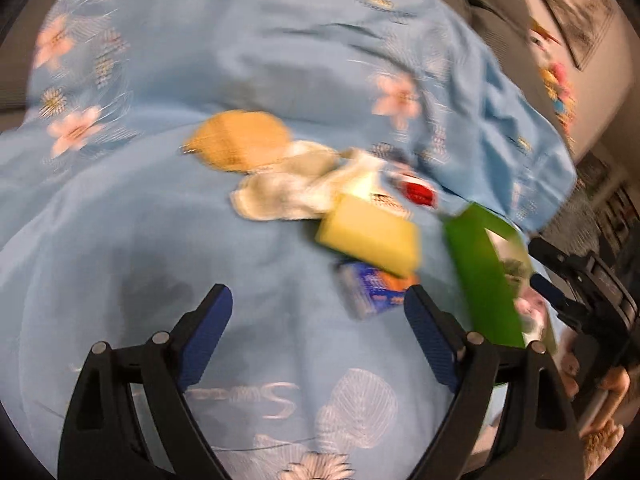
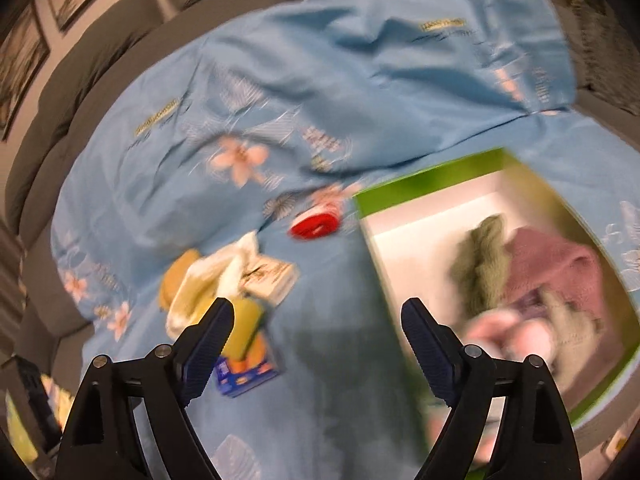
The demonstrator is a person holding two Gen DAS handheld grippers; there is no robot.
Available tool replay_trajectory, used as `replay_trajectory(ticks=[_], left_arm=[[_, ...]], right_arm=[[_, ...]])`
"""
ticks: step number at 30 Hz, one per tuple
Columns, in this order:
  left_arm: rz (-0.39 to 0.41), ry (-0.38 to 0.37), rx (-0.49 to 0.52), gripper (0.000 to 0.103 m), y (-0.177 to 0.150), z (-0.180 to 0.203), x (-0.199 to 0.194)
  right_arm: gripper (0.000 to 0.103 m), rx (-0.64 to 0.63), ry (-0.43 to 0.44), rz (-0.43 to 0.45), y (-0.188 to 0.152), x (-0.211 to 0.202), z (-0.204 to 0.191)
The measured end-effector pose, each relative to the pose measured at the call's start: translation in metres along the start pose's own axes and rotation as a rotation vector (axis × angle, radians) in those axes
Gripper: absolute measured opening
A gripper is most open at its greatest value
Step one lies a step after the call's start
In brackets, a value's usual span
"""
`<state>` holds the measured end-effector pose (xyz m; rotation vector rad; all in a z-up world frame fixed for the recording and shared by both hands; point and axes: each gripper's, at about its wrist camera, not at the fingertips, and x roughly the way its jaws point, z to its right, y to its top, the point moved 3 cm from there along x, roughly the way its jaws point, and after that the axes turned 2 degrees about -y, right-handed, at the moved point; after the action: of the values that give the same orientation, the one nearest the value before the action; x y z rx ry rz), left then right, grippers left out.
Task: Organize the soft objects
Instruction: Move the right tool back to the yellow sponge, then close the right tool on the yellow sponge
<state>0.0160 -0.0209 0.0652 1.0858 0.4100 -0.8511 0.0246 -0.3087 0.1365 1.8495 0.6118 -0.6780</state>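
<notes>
A heap of small items lies on the blue floral sheet [image 1: 200, 220]: a tan round pad [image 1: 240, 140], a white cloth [image 1: 280, 196], a yellow sponge [image 1: 372, 236], a blue-and-orange packet [image 1: 372, 292] and a red item [image 1: 418, 192]. My left gripper [image 1: 318, 296] hangs open just short of the heap, with the packet by its right finger. A green box [image 2: 428, 180] with a white inside holds a green cloth [image 2: 480, 264], a mauve cloth [image 2: 556, 268] and a pink soft thing [image 2: 500, 332]. My right gripper [image 2: 318, 306] is open over bare sheet between the sponge [image 2: 244, 320] and the box.
Grey sofa cushions [image 2: 100, 40] ring the sheet, and framed pictures hang on the wall behind. A cream packet [image 2: 272, 276] lies in the heap. In the left wrist view a person's hand [image 1: 600, 388] grips a black handle at the right edge, beside the green box [image 1: 480, 272].
</notes>
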Motion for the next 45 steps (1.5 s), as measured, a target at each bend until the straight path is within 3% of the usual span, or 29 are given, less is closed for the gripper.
replay_trajectory(ticks=[6, 9, 12, 15, 18, 22, 26, 30, 36, 39, 42, 44, 45], left_arm=[[-0.022, 0.061, -0.061, 0.088, -0.004, -0.030, 0.002], [-0.025, 0.079, -0.056, 0.088, -0.006, -0.034, 0.000], [-0.030, 0.083, -0.054, 0.088, -0.007, -0.040, 0.000], [-0.028, 0.104, -0.039, 0.088, -0.010, -0.047, -0.003], [-0.024, 0.130, -0.027, 0.088, -0.011, -0.053, -0.005], [-0.016, 0.125, -0.050, 0.088, -0.010, -0.062, -0.012], [-0.009, 0.112, -0.064, 0.088, -0.010, -0.066, -0.018], [-0.011, 0.125, -0.073, 0.088, -0.010, -0.070, -0.021], [-0.001, 0.128, -0.112, 0.087, -0.010, -0.077, -0.029], [-0.004, 0.127, -0.112, 0.087, -0.011, -0.077, -0.030], [-0.019, 0.126, -0.115, 0.087, -0.014, -0.078, -0.029], [-0.033, 0.115, -0.120, 0.087, -0.016, -0.079, -0.028], [-0.037, 0.108, -0.121, 0.087, -0.017, -0.079, -0.027]], right_arm=[[0.087, -0.118, 0.028, -0.137, -0.028, 0.051, -0.049], [0.087, -0.090, 0.009, -0.175, -0.036, 0.075, -0.059], [0.066, -0.043, 0.014, -0.175, -0.039, 0.092, -0.067], [0.057, -0.011, 0.010, -0.204, -0.043, 0.108, -0.068], [0.040, 0.016, 0.044, -0.214, -0.045, 0.118, -0.068], [0.033, 0.003, 0.049, -0.184, -0.043, 0.108, -0.069], [0.032, 0.034, 0.075, -0.183, -0.045, 0.087, -0.068], [0.032, -0.032, 0.118, -0.198, -0.054, 0.062, -0.081], [0.032, -0.196, 0.273, -0.338, -0.097, 0.052, -0.124], [0.032, -0.274, 0.253, -0.386, -0.117, 0.063, -0.139], [0.037, -0.305, 0.218, -0.415, -0.125, 0.071, -0.143], [0.048, -0.298, 0.183, -0.412, -0.123, 0.072, -0.140], [0.059, -0.284, 0.174, -0.399, -0.119, 0.070, -0.136]])
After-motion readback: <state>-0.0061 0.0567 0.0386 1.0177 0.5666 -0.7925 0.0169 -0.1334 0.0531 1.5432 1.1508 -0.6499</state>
